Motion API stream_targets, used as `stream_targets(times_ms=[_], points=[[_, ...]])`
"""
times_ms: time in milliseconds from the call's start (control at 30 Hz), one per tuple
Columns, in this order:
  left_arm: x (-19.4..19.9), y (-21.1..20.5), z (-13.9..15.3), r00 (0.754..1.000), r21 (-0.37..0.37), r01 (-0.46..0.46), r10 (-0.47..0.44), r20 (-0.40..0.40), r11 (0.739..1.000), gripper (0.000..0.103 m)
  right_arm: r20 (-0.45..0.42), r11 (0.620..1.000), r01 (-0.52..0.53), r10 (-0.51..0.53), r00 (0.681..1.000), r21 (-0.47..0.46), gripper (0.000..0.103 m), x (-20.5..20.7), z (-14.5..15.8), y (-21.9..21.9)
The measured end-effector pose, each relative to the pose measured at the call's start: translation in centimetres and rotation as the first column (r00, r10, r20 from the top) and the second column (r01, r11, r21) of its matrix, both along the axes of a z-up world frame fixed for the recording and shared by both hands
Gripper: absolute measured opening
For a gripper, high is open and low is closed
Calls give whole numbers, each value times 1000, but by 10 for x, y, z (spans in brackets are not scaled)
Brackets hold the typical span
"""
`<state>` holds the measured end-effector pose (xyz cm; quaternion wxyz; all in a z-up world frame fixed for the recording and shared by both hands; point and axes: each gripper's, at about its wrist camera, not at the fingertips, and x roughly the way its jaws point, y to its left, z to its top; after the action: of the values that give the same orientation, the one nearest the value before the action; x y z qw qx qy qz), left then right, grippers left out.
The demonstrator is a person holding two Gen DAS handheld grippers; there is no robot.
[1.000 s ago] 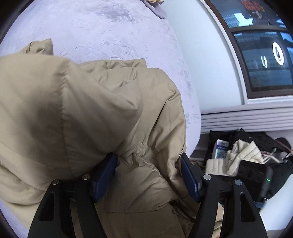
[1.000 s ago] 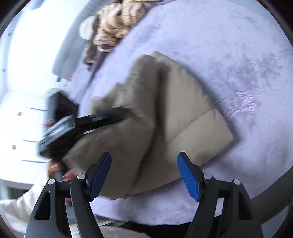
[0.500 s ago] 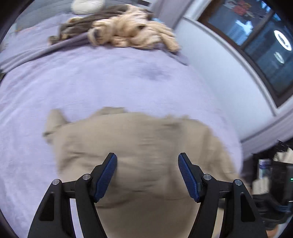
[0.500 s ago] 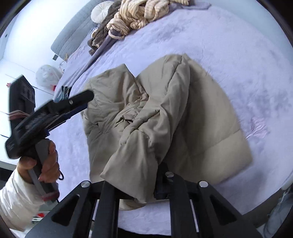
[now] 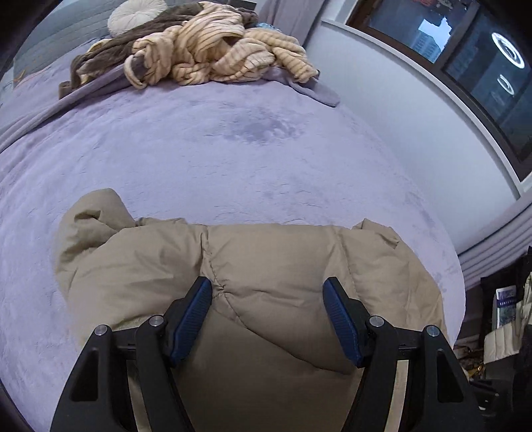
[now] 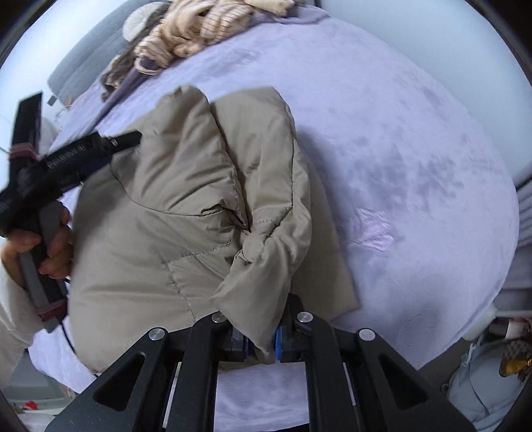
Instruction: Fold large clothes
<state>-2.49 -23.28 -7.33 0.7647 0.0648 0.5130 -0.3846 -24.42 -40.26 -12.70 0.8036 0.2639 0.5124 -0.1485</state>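
A beige puffer jacket (image 5: pixel 266 259) lies bunched on the lilac bed cover (image 5: pixel 232 159) near the bed's front edge. My left gripper (image 5: pixel 267 315) hovers open above the jacket's near part, and its blue pads (image 5: pixel 193 319) do not press the fabric. In the right wrist view the jacket (image 6: pixel 186 199) is doubled over itself. My right gripper (image 6: pixel 261 342) is shut on a hanging fold of it, perhaps a sleeve end. A hand (image 6: pixel 43 246) holds the left gripper (image 6: pixel 126 141) at the jacket's far left side.
A heap of cream striped and brown cloth (image 5: pixel 216 46) and a round white cushion (image 5: pixel 136 13) lie at the bed's far end. A dark window (image 5: pixel 465 66) and a wall run along the right. Bags and clutter (image 5: pixel 505 315) stand beside the bed.
The right gripper went from open to shut on the jacket's fold and holds it closer now. The left gripper came off the jacket, open throughout, and now points further across the bed.
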Motion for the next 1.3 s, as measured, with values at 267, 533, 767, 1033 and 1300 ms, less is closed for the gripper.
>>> stream_targets(times_ms=[267,533,767,1033,1300], points=[[6,-1,-12,1000,39,-12,14,-28,999,70,6,984,31,-32,999,175,47,-7,-5,-52],[6,3,-14,999,38,-24,25,-36,999,70,172,969,-50,7,985,244,58,40,35,-85],[-4,-2,-10,1000,68,-20,20,-9,998,72,30,953,-144,141,990,267,21,77,-32,-46],[-20,11,18,999,140,-51,53,-9,989,72,28,945,-138,136,990,297,21,67,-48,-42],[-49,69,39,976,210,-208,216,-15,955,103,26,932,-165,165,986,324,22,72,-47,-52]])
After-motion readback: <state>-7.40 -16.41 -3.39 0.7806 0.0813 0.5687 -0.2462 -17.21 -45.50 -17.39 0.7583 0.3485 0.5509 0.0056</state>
